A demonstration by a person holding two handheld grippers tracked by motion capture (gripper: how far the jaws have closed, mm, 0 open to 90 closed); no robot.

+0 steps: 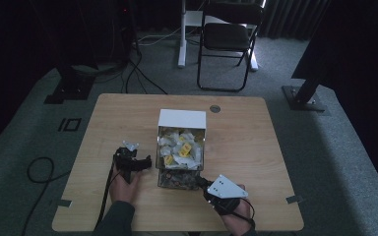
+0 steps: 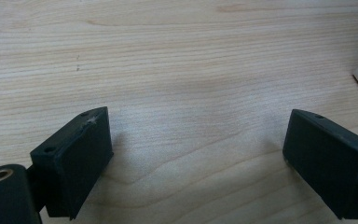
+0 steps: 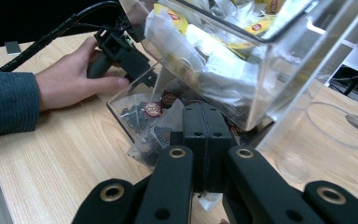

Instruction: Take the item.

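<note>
1. A wooden table [image 1: 128, 113] stands in a dim room, with a folding chair [image 1: 229, 39] on the carpet beyond its far edge.
2. Near the middle of the table sits a clear two-tier dispenser box [image 1: 181, 147] with a white back panel. Its upper bin holds white and yellow tea packets [image 1: 179, 149]; its lower bin holds dark sachets [image 1: 177, 178].
3. The left gripper [image 1: 147, 161] is held by a hand [image 1: 124, 187] just left of the box, its jaws pointing toward the box's side. In its own view the two black jaws stand wide apart over bare wood, nothing between them.
4. The right gripper [image 1: 202, 183] sits at the box's near right corner, its grey plate on top. In the right gripper view [image 3: 206, 135] its jaws are pressed flat together at the mouth of the lower bin, right beside a dark sachet; I cannot tell whether anything is pinched between them.
5. In that same view, the person's other hand [image 3: 70, 77], in a dark sleeve, rests on the table by the box.
</note>
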